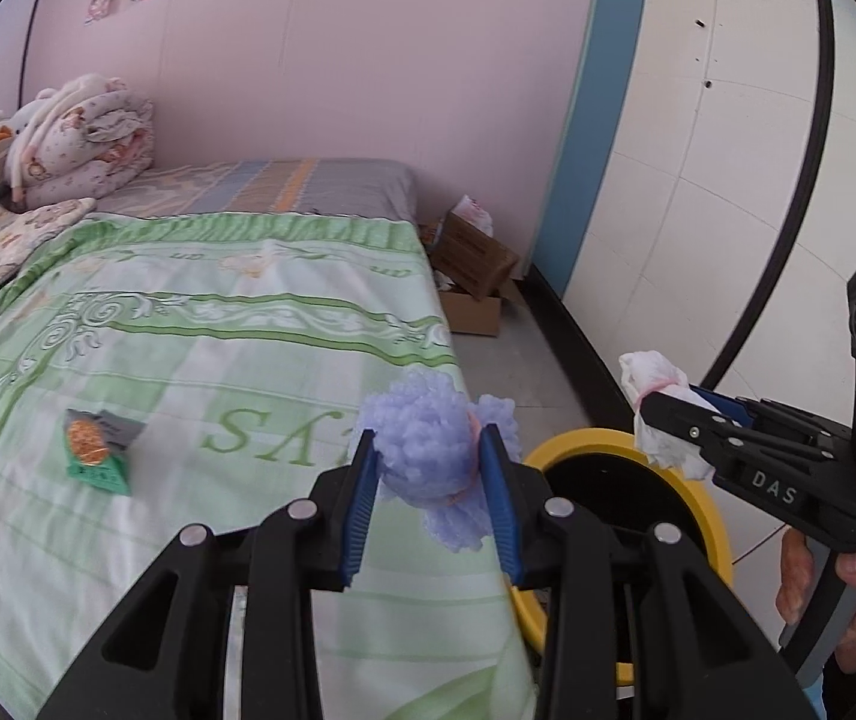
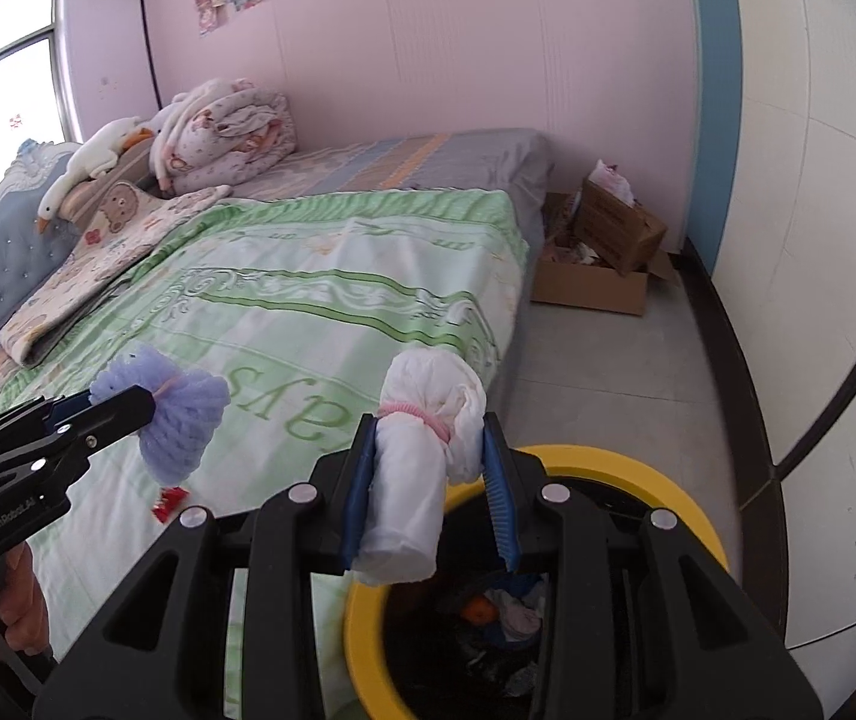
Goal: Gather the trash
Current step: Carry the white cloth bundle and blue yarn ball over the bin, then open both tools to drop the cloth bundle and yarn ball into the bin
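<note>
A pink-walled bedroom with a bed (image 2: 320, 300) under a green patterned cover; at the bed's near corner stands a yellow-rimmed bin (image 2: 619, 459), the landmark here. Nearest the bin, the right tool (image 2: 428, 450) is closed partway on a white wad (image 2: 428, 450) tied with a pink band, its long axis running roughly along the fingers; the wad hangs just at the bin's rim, over its bed-side edge, and the bin's dark mouth with earlier rubbish lies directly below and ahead. The left tool (image 1: 428, 450), on the bed side of the bin, is likewise clamped partway on a fluffy lilac bundle (image 1: 428, 450), hovering above the cover beside the rim. The right hand looks nearer the opening, so its drop probably comes first. Farther from the bin, a green snack packet (image 1: 95, 450) and a small red scrap (image 2: 168, 504) remain on the cover. Beyond, cardboard boxes (image 2: 601, 258) sit against the wall.
</note>
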`<action>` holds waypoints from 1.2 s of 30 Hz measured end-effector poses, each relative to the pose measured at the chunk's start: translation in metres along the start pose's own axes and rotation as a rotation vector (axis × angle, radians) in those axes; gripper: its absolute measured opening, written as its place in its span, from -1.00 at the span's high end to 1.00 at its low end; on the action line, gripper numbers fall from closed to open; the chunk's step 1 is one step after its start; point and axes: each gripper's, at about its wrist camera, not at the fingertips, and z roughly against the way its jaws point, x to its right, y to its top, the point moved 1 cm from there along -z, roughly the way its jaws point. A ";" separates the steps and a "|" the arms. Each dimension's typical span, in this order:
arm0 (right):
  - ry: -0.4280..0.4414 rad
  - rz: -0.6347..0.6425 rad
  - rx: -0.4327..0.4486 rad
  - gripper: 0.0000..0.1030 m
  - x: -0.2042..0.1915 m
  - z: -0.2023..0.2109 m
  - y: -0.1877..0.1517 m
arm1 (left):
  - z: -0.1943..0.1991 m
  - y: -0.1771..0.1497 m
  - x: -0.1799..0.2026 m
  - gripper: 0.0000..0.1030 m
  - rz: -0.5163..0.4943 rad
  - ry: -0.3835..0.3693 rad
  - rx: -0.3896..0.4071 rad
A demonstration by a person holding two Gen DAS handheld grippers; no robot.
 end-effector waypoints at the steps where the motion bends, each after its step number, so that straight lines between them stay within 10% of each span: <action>1: -0.005 -0.007 -0.005 0.37 0.007 -0.001 -0.002 | -0.004 -0.001 0.005 0.38 -0.009 -0.008 -0.003; 36: -0.089 -0.151 -0.079 0.18 0.104 -0.023 -0.070 | -0.082 -0.040 0.085 0.19 -0.080 -0.109 -0.134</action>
